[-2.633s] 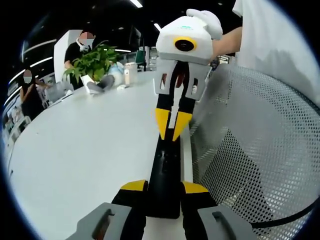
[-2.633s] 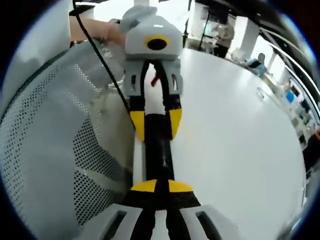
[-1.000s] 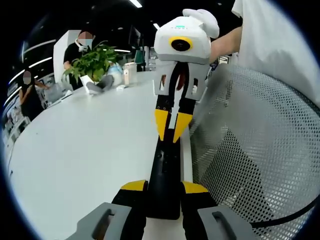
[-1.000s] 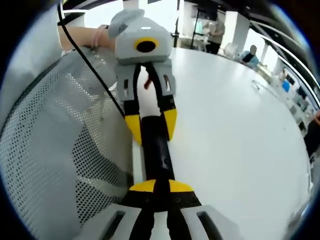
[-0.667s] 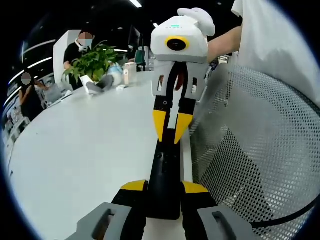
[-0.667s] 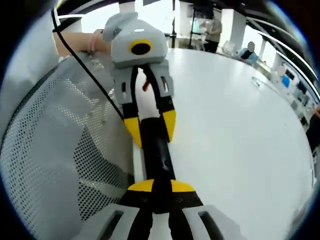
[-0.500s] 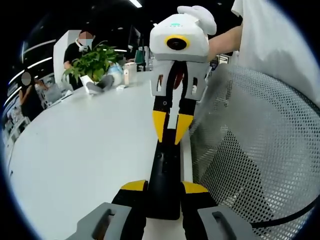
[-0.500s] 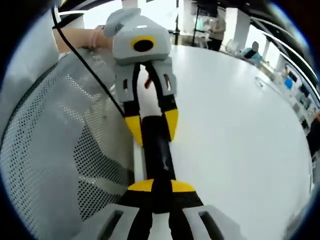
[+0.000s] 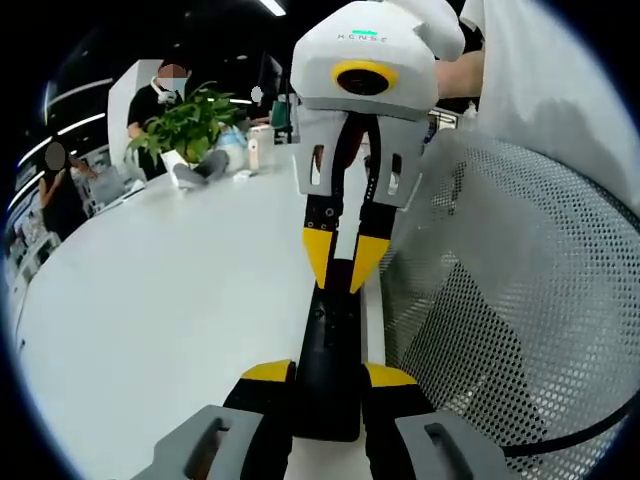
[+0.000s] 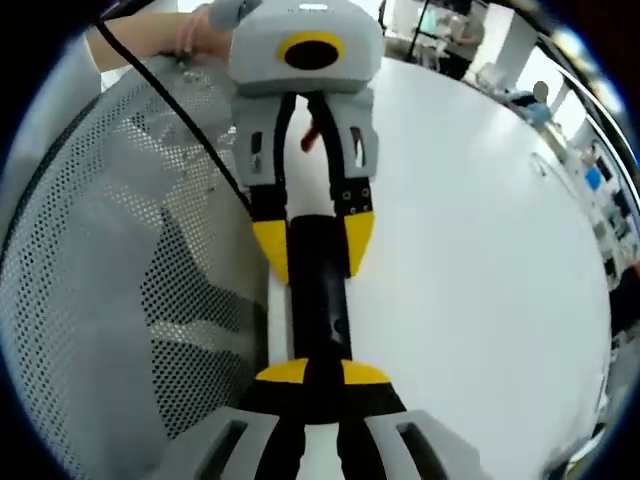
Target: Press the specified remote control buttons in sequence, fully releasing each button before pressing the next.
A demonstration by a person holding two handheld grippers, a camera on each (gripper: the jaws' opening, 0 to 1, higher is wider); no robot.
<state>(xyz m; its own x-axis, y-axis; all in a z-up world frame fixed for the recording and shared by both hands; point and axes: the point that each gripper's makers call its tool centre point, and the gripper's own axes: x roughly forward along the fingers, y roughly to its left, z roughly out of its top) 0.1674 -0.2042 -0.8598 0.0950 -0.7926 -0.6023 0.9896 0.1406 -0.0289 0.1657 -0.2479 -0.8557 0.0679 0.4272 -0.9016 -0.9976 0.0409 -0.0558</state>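
My left tongs are clamped on the near end of the black remote, which lies along the edge of the white tabletop. My right tongs, their yellow tips pinched together, come at it from the far end with the tips down on its top face. A mesh chair back crowds the remote's one side, while the tabletop lies open on the other, out to a potted plant well away.

Bright overhead strip lights leave the white table evenly lit with pale glare; fisheye bending curves its far edge, and distant figures blur.
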